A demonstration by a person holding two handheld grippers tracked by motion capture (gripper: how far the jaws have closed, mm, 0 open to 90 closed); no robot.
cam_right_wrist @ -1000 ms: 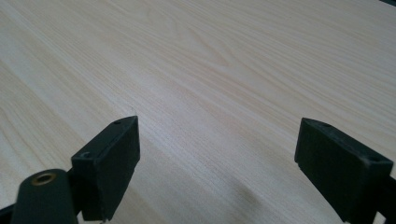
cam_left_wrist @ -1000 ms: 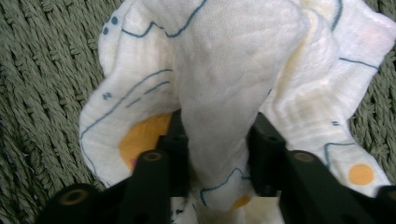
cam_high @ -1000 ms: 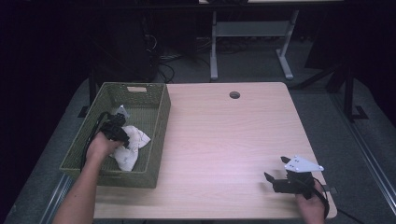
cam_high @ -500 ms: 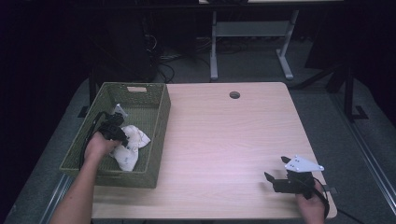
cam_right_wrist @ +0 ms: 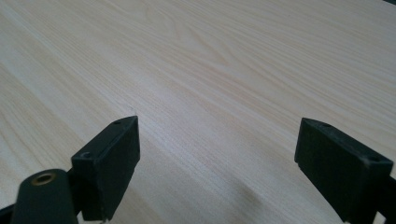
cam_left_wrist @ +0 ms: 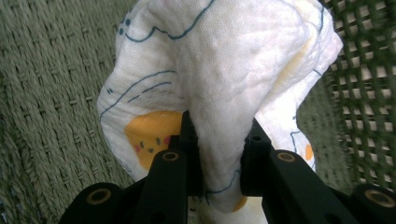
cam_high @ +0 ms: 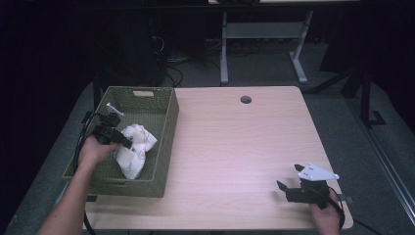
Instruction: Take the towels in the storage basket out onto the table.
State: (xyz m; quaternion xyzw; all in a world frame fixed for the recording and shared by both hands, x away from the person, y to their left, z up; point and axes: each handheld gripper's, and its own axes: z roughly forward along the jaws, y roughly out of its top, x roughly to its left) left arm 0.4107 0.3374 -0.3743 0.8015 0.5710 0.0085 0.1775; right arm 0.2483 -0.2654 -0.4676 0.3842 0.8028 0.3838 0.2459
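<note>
Moved: your left gripper has lifted the white cloth a bit inside the green basket.
Left grip: you squeeze the cloth tight.
Right gripper: wide open, far from the basket.

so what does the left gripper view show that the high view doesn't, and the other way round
Left gripper view alone: the jaws pinching a fold of the white cloth, its blue line drawings and an orange patch with a small face, and the weave of the basket floor.

High view alone: the wooden table, the right gripper open near its front right corner, and the green basket whole at the table's left.

Both: the left gripper shut on the cloth inside the basket.
</note>
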